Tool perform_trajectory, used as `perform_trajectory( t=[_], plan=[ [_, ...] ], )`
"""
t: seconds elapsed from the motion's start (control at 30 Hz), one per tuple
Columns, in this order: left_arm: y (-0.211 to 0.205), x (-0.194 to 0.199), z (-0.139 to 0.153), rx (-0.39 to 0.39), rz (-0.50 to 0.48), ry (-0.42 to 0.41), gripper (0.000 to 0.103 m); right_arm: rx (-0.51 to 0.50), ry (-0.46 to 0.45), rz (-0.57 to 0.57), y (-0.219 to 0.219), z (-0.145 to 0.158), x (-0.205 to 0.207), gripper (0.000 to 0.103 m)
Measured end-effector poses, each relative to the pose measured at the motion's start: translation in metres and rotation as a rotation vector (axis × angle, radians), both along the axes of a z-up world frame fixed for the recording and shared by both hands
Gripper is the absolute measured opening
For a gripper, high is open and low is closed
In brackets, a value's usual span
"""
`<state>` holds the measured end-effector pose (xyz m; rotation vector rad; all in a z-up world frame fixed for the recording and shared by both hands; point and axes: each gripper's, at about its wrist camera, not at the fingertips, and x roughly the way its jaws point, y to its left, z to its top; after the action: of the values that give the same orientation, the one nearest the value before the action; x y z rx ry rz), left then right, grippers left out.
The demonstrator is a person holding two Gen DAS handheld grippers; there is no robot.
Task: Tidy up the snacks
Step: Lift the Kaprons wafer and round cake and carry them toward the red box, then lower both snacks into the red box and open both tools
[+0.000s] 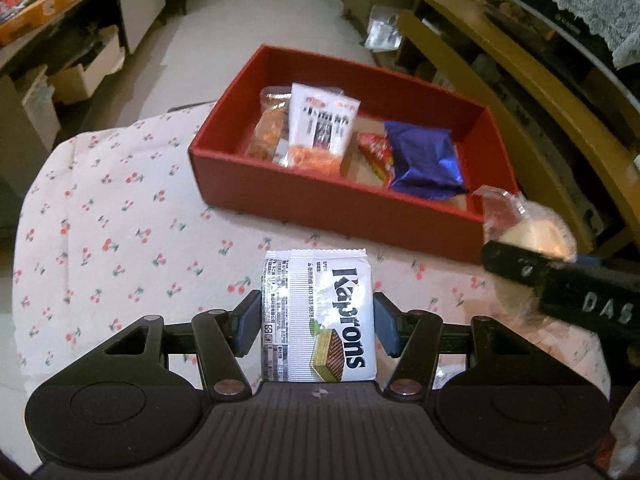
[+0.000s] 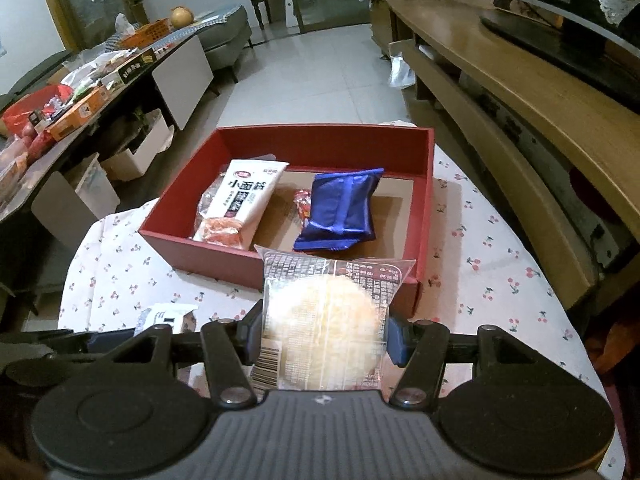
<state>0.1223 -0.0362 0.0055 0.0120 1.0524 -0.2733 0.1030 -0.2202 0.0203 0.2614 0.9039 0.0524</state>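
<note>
Both hands are loaded, so the step in hand looks like the carry toward the box. The left gripper (image 1: 318,326) has its fingers (image 1: 248,322) closed onto the sides of a white wafer packet (image 1: 320,316) printed "Kaprons", held flat above the cherry-print cloth (image 1: 120,216) that covers the worktop. The right gripper (image 2: 325,340) has its fingers (image 2: 397,340) closed onto a clear-wrapped round pastry (image 2: 324,330), pale and crumbly-looking, with its top seal reaching over the near wall of the red box (image 2: 224,256). In the left wrist view the same pastry sits near the box's right-hand near corner.

The red box stands on the cloth ahead of both grippers. Inside it lie a white noodle-snack packet (image 2: 248,196) over an orange-filled clear packet (image 1: 272,128), a small red packet (image 1: 374,148) and a blue foil packet (image 2: 344,208). Brown floor shows bare toward the far right part of the box.

Judging from this, the next move calls for taking the pastry forward over the near wall and lowering it onto that bare patch beside the blue packet before parting the fingers. The pastry looks fragile, so a gentle set-down rather than a drop seems wise. The wafer packet can follow; the space between the white packet and the blue one is narrow, so it may have to go on top or at the far end
</note>
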Motion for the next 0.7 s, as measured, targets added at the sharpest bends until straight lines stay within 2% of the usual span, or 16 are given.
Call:
perform_trajectory(
  t=[0.4, 0.53, 0.7],
  plan=[
    [-0.01, 0.039, 0.018, -0.064, 0.015, -0.052, 0.065, 0.029, -0.01, -0.058, -0.012, 0.003, 0.033, 0.063],
    [-0.017, 0.053, 0.02, -0.045, 0.015, -0.08, 0.065, 0.027, -0.009, -0.062, -0.009, 0.001, 0.047, 0.063],
    [-0.02, 0.073, 0.016, -0.054, 0.029, -0.075, 0.065, 0.033, -0.013, -0.086, -0.012, -0.003, 0.067, 0.063]
  ],
)
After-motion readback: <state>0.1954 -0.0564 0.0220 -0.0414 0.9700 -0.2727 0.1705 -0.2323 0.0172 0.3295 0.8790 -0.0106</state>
